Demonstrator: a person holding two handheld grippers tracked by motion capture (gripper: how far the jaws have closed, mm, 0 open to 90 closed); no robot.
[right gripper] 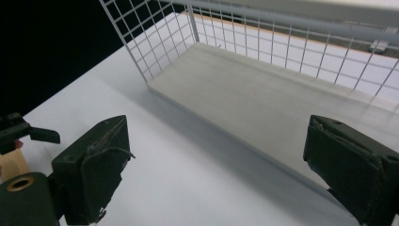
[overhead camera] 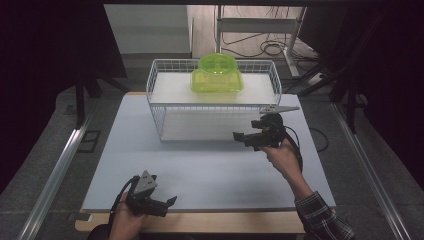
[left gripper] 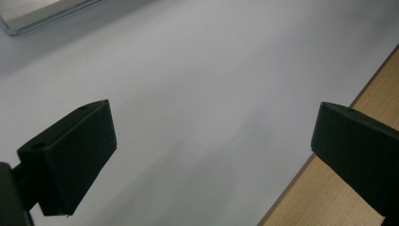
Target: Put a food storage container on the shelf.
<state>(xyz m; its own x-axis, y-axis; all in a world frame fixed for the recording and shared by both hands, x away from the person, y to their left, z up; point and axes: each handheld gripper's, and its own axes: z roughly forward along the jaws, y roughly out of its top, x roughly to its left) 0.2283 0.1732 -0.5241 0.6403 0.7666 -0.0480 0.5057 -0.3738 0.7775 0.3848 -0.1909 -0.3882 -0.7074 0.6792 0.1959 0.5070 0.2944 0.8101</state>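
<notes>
While a green plastic container [overhead camera: 217,74] sits on the top shelf of a white wire rack [overhead camera: 155,107], the right gripper [overhead camera: 241,137] hovers empty, jaws apart, by the lower shelf. The left gripper [overhead camera: 170,201] waits open near the table [overhead camera: 210,170] edge. Nothing looks grasped yet.

High view overhead facing forward, gripper views close, sharing table [overhead camera: 210,165]

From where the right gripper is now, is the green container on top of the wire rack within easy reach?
Probably yes. The right gripper, jaws open and empty, sits beside the rack; the green container stands uncovered on the top shelf, so lifting up and forward looks unobstructed.
</notes>
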